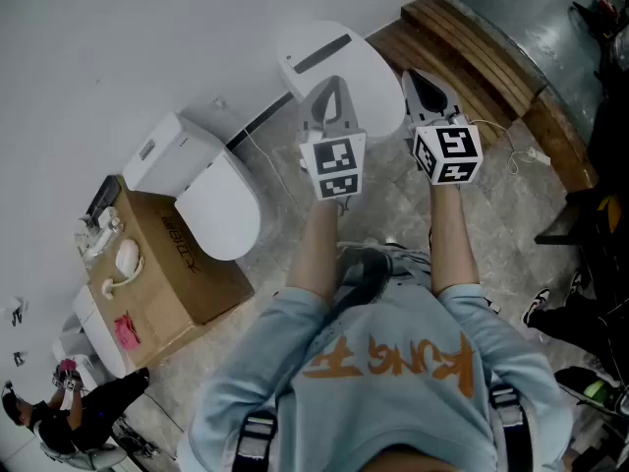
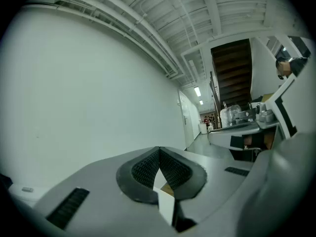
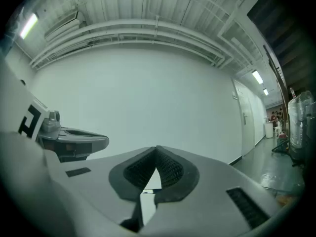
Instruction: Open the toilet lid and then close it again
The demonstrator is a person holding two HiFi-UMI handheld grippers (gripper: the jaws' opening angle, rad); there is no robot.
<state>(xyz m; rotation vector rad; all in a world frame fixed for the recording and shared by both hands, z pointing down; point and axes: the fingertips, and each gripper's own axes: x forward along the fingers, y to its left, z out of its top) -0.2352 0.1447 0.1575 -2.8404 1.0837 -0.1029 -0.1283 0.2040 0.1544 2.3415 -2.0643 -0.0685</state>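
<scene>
In the head view a white toilet (image 1: 369,67) stands against the wall straight ahead, its lid down. Both grippers are held level above it and touch nothing. My left gripper (image 1: 330,88) hangs over the lid's middle, its jaws shut and empty. To the right, my right gripper (image 1: 421,83) is over the lid's right edge, also shut and empty. The left gripper view shows my left gripper (image 2: 159,150) closed against a bare white wall. The right gripper view shows my right gripper (image 3: 156,149) likewise closed, with the left gripper's body (image 3: 74,141) beside it. Neither gripper view shows the toilet.
A second white toilet (image 1: 201,190) stands to the left, beside a cardboard box (image 1: 172,268) holding small items. A wooden bench (image 1: 472,42) runs along the upper right, with a white cable (image 1: 516,150) on the floor. Another person (image 1: 74,416) crouches at bottom left.
</scene>
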